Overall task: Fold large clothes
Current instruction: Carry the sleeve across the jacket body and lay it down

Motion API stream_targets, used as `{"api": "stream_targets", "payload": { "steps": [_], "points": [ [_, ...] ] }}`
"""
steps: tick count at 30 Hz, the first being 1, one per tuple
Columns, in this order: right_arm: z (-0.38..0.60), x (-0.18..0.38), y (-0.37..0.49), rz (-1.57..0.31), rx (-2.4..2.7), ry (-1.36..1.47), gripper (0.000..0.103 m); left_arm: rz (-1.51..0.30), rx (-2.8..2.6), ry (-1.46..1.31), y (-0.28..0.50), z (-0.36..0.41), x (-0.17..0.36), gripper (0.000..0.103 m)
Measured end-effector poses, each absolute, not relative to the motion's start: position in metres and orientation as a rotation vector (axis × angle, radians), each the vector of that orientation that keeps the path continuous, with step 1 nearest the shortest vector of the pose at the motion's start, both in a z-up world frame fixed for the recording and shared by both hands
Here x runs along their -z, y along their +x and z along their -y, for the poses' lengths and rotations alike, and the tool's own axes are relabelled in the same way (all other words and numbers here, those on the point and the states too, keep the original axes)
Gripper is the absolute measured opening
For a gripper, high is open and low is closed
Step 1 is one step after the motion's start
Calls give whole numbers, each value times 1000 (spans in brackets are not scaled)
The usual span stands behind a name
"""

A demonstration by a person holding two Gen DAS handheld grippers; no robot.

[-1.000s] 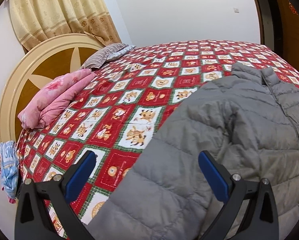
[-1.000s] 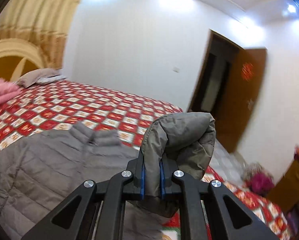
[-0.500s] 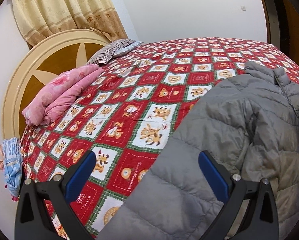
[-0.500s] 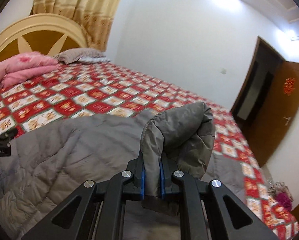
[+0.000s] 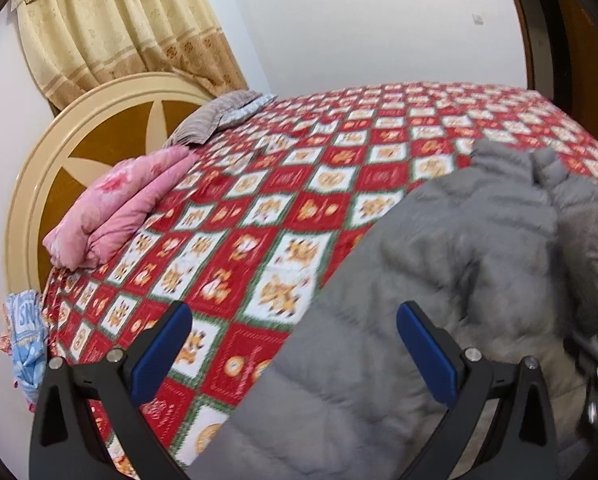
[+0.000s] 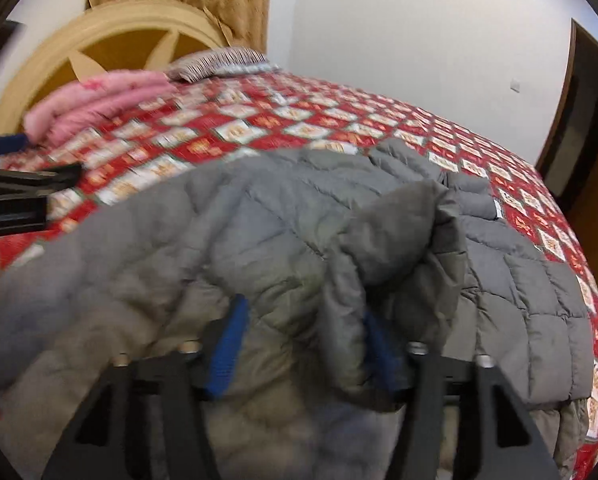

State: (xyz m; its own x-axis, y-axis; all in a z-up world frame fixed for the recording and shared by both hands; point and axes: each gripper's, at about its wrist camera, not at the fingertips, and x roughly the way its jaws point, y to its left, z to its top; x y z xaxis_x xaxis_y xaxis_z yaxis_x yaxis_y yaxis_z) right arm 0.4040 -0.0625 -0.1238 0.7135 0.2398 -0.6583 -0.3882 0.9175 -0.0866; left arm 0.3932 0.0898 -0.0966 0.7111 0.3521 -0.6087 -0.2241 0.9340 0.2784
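Checkered quilt | puffy grey quilted jacket | right gripper parted

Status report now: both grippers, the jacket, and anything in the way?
Left gripper open, empty. Right gripper open, sleeve draped between its fingers. Jacket flat on bed. Nothing in the way.

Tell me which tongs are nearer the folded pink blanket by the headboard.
Left. The left tongs hang open over the bedspread on the pink blanket side; the right tongs sit farther off, open around the grey jacket sleeve.
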Motion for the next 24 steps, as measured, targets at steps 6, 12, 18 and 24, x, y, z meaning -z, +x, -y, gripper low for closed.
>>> {"api": "stream_targets", "payload": {
  "steps": [6, 12, 18, 24],
  "points": [
    [113, 92, 379, -651, -372, -157, 67, -663, -230, 203, 403, -29, 79, 103],
    [250, 96, 422, -680, 41, 95, 60, -610, -138, 260, 420, 41, 86, 103],
    [307, 122, 462, -702, 158, 175, 60, -622, -254, 443, 456, 66, 145, 103],
    [305, 169, 492, -826, 91, 178, 60, -720, -300, 420, 473, 38, 191, 103]
  ]
}}
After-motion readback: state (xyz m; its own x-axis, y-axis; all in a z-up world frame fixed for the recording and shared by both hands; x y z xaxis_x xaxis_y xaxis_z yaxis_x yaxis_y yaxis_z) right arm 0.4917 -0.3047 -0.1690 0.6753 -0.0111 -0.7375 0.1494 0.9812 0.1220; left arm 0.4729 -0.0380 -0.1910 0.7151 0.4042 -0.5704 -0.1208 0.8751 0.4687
